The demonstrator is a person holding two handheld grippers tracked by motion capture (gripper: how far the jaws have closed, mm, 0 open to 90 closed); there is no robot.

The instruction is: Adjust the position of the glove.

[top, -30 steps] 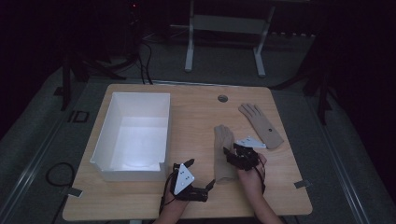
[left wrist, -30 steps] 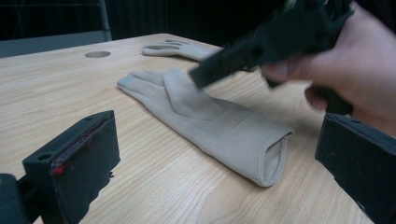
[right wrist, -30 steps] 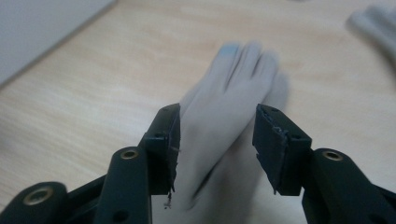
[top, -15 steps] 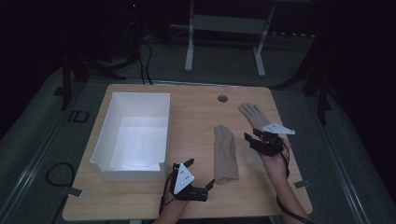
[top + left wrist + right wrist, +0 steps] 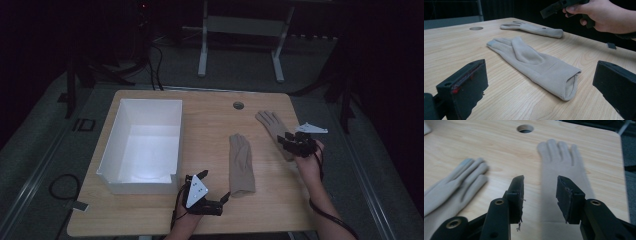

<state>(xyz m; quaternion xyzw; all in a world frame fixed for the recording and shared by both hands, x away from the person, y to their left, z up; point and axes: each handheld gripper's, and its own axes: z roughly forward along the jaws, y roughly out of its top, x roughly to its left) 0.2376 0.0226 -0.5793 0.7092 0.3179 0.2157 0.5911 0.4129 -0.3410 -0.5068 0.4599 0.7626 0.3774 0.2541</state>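
In the high view a wooden counter (image 5: 150,220) carries a white open box (image 5: 142,145) at centre left, a round grommet hole (image 5: 238,105) near its far edge, and two beige gloves: the near glove (image 5: 241,164) lies at mid-frame with its fingers pointing to the far edge, and the far glove (image 5: 272,127) lies to the right of it, slanted toward the upper left. The left tongs (image 5: 224,198) rest low in the frame, just beside the near glove's cuff, and the right tongs (image 5: 286,141) hang over the far glove's cuff end, gripped by a hand (image 5: 309,162). The state of either pair is too small to read from here. The left gripper view gives what the high one cannot: the left tongs (image 5: 539,82) stand wide apart with nothing between them, and the near glove (image 5: 534,62) lies just ahead, its open cuff turned to the lower right of the frame, not touched by either jaw. The far glove (image 5: 534,28) lies beyond at upper centre, with the person's hand (image 5: 599,15) at upper right. The right gripper view looks down the right tongs (image 5: 540,195), partly apart and just now closing, holding nothing; the far glove (image 5: 564,167) lies flat below and ahead of them, fingers toward the grommet hole (image 5: 525,128), though contact cannot be judged. The near glove (image 5: 454,182) shows blurred at left.
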